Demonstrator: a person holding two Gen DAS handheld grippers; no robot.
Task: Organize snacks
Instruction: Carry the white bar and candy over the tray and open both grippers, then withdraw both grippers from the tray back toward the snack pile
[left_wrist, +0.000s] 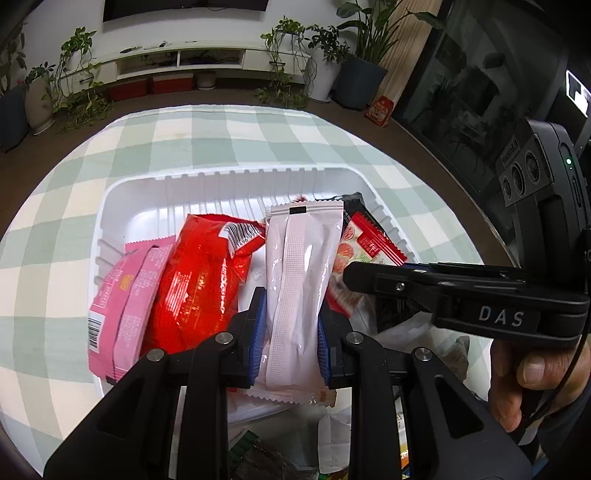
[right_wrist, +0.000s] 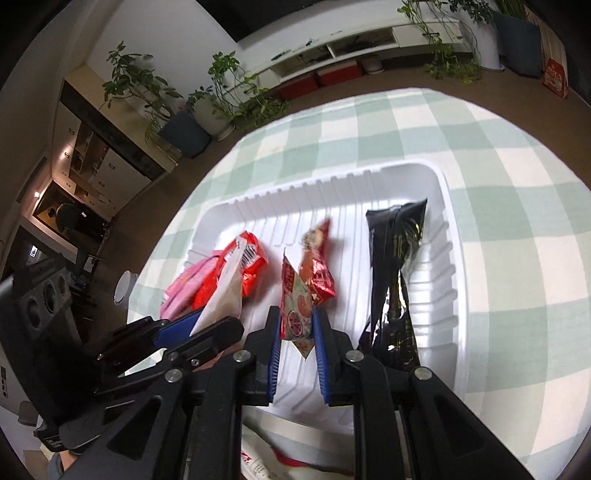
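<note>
A white plastic tray sits on the checked tablecloth; it also shows in the right wrist view. My left gripper is shut on a white snack packet held over the tray. My right gripper is shut on a red and green snack packet above the tray floor; that packet shows in the left wrist view too. In the tray lie a pink packet, a red packet and a long black packet.
More packets lie on the table in front of the tray. The checked table drops to the floor at its far edge. Potted plants and a low TV cabinet stand beyond.
</note>
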